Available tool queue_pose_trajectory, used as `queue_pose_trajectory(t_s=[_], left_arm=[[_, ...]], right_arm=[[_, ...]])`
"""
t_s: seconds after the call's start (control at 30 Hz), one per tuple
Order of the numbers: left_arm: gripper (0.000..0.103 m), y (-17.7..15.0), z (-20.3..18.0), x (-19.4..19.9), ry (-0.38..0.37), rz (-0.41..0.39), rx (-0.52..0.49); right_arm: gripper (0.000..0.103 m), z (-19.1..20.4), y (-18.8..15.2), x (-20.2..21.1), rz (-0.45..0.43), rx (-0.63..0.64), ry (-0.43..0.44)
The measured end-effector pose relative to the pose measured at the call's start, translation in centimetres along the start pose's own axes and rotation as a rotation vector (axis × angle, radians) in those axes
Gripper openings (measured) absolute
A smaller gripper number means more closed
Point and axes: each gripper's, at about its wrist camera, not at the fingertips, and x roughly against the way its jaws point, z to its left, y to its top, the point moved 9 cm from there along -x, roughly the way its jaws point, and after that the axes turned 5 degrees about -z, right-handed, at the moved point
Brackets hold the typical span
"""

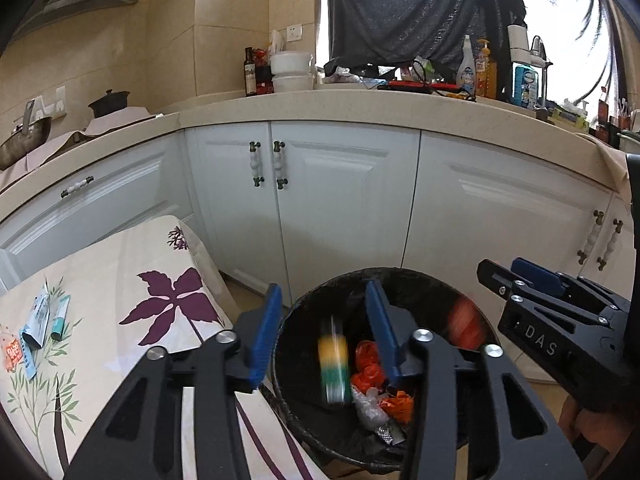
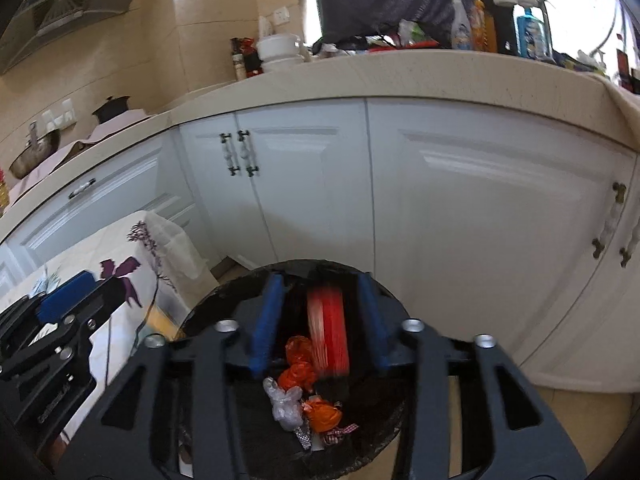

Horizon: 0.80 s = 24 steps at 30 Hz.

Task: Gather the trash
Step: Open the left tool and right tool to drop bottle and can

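Bright window (image 1: 560, 8) glare (blown out), fisheye-bent edges, falling items motion-blurred.

Yellow-and-green cylindrical item (image 1: 335, 360): motion-blurred, label unreadable. Red cylindrical item (image 2: 328, 330): likewise smeared (kind indeterminate). Black round trash bin (image 1: 304, 312): lower rim cut off. Table packets (image 1: 38, 320): print too small.

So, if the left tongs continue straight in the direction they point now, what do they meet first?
Probably the blurred yellow-green item between the open left tongs, which looks mid-fall; beyond it lies the trash in the black bin. Depth is unclear.
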Motion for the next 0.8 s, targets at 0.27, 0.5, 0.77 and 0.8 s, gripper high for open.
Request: queue_pose_trajectory(t_s=[0.27,0.5,0.77,0.8], left_arm=[[0.055,-0.3,1.3,0.7,0.024,0.014,0.021],[0.061,0.1,3.5,2.6,0.060,-0.007,0.039],[0.063,-0.2,8.4,4.7,0.155,-0.004,0.086],[0.063,-0.3,9.5,5.1,0.174,-0.004,0.096]], right_arm=[[0.047,0.4,0.1,0.6,-0.006,0.006,0.001],[0.048,1.9,0.2,1.2,-0.010,0.015,0.022],[0.049,5.8,0.5,1.8,-0.019,0.039,0.086],[0.049,6.5,0.6,1.9,-0.018,0.044,0.097]])
